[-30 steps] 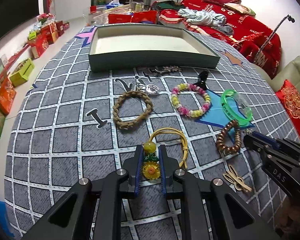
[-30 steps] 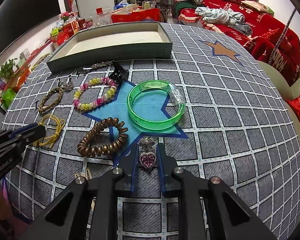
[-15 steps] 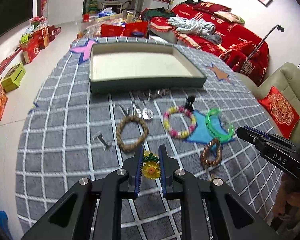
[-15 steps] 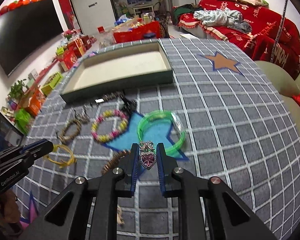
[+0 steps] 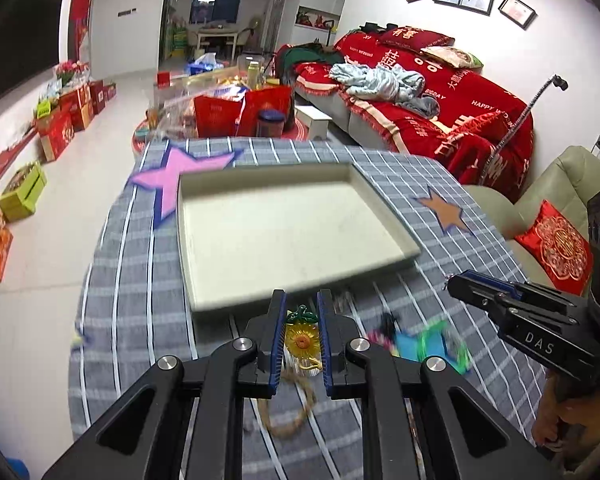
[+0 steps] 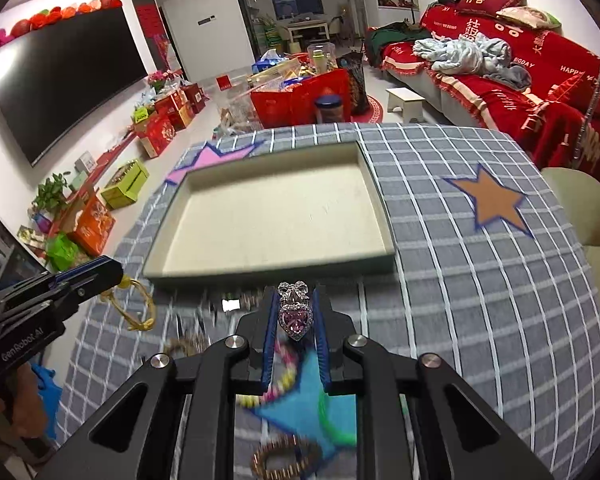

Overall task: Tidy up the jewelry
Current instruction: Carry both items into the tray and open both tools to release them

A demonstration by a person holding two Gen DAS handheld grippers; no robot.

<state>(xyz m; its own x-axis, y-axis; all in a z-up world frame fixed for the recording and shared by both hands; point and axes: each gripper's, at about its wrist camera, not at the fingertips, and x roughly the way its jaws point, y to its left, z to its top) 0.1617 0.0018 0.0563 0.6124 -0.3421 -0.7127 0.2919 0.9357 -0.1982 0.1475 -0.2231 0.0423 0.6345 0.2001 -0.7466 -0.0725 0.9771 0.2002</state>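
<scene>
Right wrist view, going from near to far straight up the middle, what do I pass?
Brown coil bracelet → blue star patch → pink heart brooch held in the right gripper → empty tray → red bag on the floor.

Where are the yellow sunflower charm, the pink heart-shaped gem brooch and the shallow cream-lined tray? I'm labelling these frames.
yellow sunflower charm (image 5: 301, 341): left wrist view, flower's orange centre.
pink heart-shaped gem brooch (image 6: 295, 319): right wrist view, pink heart stone.
shallow cream-lined tray (image 6: 274, 216): right wrist view, bare cream floor.
</scene>
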